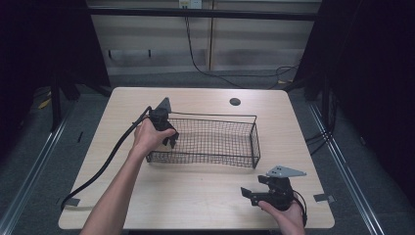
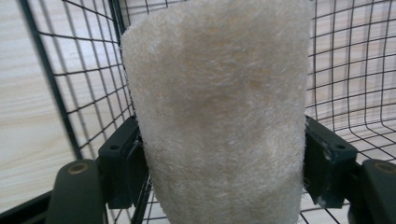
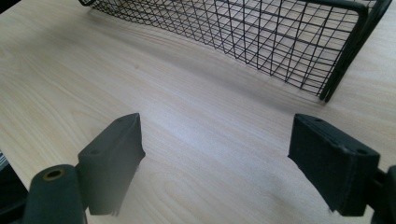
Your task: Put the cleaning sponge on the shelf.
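Pale wood-grain table [image 1: 205,191] was seen under dim, dark surroundings, with a black wire-mesh basket [image 1: 215,142] set near its middle. A cream, fuzzy pad [image 2: 219,116], rounded at its lower end, was clamped upright between the jaws of the left gripper [image 1: 166,131], just inside the basket's left end wall. The mesh stood close on both sides of it. The right gripper [image 1: 266,195] was held low over the table's near right corner, jaws spread wide and nothing between them, well apart from the basket.
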Motion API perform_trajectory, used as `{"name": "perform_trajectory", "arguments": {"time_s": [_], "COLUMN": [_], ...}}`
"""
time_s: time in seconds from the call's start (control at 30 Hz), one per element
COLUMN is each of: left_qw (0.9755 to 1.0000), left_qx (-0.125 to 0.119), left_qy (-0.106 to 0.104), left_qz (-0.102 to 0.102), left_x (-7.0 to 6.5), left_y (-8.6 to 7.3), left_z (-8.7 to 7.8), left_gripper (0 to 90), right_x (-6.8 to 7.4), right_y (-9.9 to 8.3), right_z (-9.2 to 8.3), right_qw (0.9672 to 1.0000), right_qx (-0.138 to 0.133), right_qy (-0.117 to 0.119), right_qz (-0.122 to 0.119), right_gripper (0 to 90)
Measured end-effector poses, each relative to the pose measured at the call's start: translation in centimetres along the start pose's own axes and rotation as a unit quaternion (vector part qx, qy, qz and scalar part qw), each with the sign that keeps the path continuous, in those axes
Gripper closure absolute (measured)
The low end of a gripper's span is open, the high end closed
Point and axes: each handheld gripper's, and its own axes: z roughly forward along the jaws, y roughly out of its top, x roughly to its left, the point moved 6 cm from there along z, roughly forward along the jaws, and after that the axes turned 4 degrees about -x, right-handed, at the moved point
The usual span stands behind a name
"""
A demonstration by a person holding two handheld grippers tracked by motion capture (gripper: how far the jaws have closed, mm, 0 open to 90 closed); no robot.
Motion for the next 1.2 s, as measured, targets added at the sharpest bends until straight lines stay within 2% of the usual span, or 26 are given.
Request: {"name": "perform_trajectory", "arguments": {"time_s": [0.07,0.2,0.3,0.33,0.7,0.87,1.07,1.13,1.2], "left_qw": [0.9999,0.9998,0.9998,0.9998,0.9992,0.9990,0.9990,0.9987,0.9987], "left_qx": [0.006,0.020,0.020,0.017,0.034,0.044,0.045,0.051,0.051], "left_qy": [0.014,0.007,0.004,0.011,0.020,0.010,0.005,0.000,0.006], "left_qz": [-0.003,0.005,0.003,0.003,-0.002,0.004,0.003,-0.007,-0.001], "left_x": [0.0,-0.3,-0.5,-0.5,-0.5,-0.6,-0.7,-0.6,-0.5], "left_y": [-0.2,-0.4,-0.4,-0.3,-0.6,-0.7,-0.7,-0.8,-0.8], "left_z": [0.5,0.9,1.3,1.5,2.4,2.4,2.4,2.1,2.1], "left_gripper": [27.3,27.2,27.0,27.0,26.8,26.2,24.7,23.9,23.9], "right_x": [0.0,0.0,0.0,0.0,0.1,0.1,0.1,0.1,0.1], "right_y": [0.0,0.0,0.0,0.0,0.0,0.0,0.0,0.0,0.0], "right_z": [0.0,0.0,0.0,0.0,0.0,0.0,0.0,0.0,0.0], "right_qw": [1.0000,1.0000,1.0000,1.0000,1.0000,1.0000,1.0000,1.0000,1.0000], "right_qx": [0.000,0.000,0.001,0.001,0.002,0.001,0.002,0.002,0.001], "right_qy": [0.000,0.001,0.001,0.001,0.002,0.001,0.001,0.001,0.001], "right_qz": [-0.001,0.000,-0.001,-0.001,-0.002,-0.001,-0.002,-0.001,-0.001], "right_gripper": [17.5,17.4,17.5,17.4,17.5,17.5,17.5,17.5,17.5]}}
